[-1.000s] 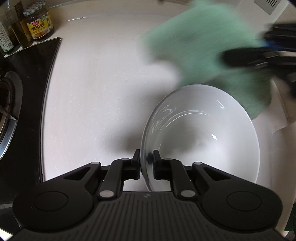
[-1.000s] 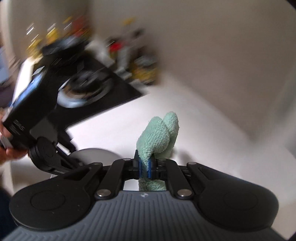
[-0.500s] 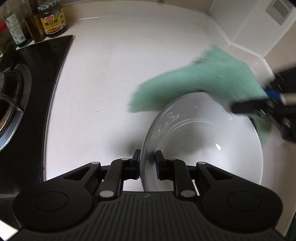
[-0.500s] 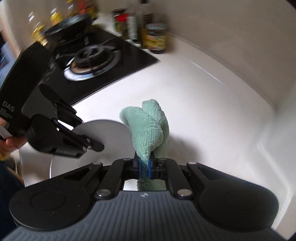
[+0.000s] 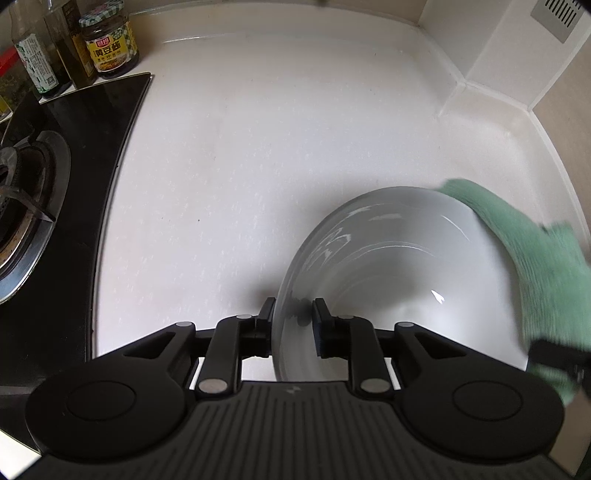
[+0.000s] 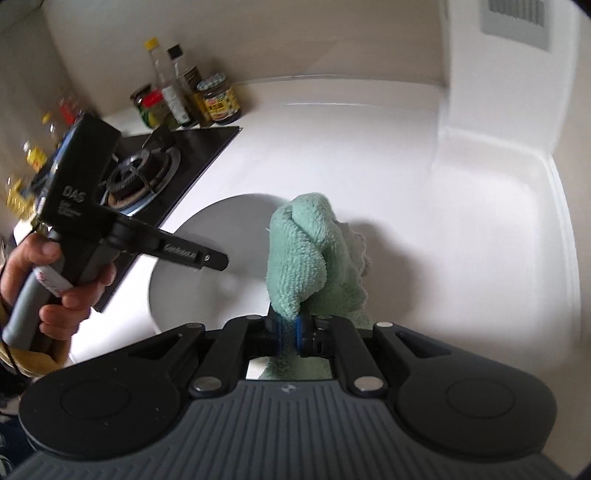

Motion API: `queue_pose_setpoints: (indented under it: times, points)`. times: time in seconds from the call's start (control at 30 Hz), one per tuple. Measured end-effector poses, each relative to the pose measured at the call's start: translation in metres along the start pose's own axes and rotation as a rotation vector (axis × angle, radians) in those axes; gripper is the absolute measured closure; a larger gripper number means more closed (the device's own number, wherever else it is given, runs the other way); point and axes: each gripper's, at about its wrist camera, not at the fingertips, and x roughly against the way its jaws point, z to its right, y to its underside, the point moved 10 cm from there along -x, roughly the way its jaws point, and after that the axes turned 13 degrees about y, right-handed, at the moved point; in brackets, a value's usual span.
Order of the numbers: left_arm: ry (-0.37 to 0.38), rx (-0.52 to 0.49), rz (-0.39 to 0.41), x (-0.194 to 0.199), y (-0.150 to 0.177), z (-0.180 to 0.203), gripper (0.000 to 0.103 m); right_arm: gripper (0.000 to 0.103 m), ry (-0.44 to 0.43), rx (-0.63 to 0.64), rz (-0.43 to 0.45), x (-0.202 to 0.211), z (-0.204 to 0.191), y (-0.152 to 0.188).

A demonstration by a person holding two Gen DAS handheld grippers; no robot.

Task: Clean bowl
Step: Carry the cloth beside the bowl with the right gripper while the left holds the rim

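Note:
A white bowl (image 5: 388,280) rests tilted on the white counter (image 5: 277,147), its near rim between the fingers of my left gripper (image 5: 293,321). Those jaws are opening: a gap shows between the rim and the right pad. A green cloth (image 5: 535,258) lies against the bowl's far right rim. In the right wrist view my right gripper (image 6: 288,328) is shut on the green cloth (image 6: 306,251), which stands bunched above the pads beside the bowl (image 6: 207,266). A hand (image 6: 55,291) holds the left gripper's body at the left there.
A black gas stove (image 5: 37,192) borders the counter on the left, with a sauce jar (image 5: 110,40) and bottles (image 5: 33,55) behind it. Tiled walls meet in a stepped corner (image 5: 461,81) at the back right, with a vent (image 5: 557,18) above.
My left jaws have spread apart off the bowl's rim. My right gripper has swung the cloth from behind the bowl down to its right side, rolling as it went.

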Motion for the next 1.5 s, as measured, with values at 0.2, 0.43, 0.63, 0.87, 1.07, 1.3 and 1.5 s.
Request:
queue_pose_setpoints:
  times: [0.2, 0.43, 0.63, 0.87, 1.07, 1.3, 1.5]
  points:
    - [0.000, 0.008, -0.012, 0.001, 0.002, 0.000, 0.081, 0.097, 0.018, -0.014, 0.031, 0.011, -0.021, 0.023]
    - [-0.002, 0.004, -0.026, 0.003, 0.008, -0.002, 0.082, 0.097, 0.005, -0.024, 0.022, 0.011, -0.044, 0.043]
    - [-0.007, 0.000, -0.030, 0.006, 0.013, -0.003, 0.082, 0.097, -0.004, 0.009, 0.033, 0.000, -0.073, 0.048]
    - [-0.003, -0.015, -0.037, 0.008, 0.017, -0.003, 0.082, 0.097, 0.023, 0.072, 0.052, -0.011, -0.094, 0.044]
    - [0.015, -0.042, -0.056, 0.008, 0.019, -0.002, 0.082, 0.097, 0.014, 0.130, 0.058, -0.018, -0.114, 0.041]
    - [0.052, -0.062, -0.084, 0.008, 0.025, -0.003, 0.082, 0.098, -0.016, 0.174, 0.087, -0.028, -0.138, 0.031]
    - [0.080, -0.091, -0.119, 0.010, 0.030, -0.002, 0.082, 0.098, -0.050, 0.214, 0.140, -0.041, -0.162, 0.013]
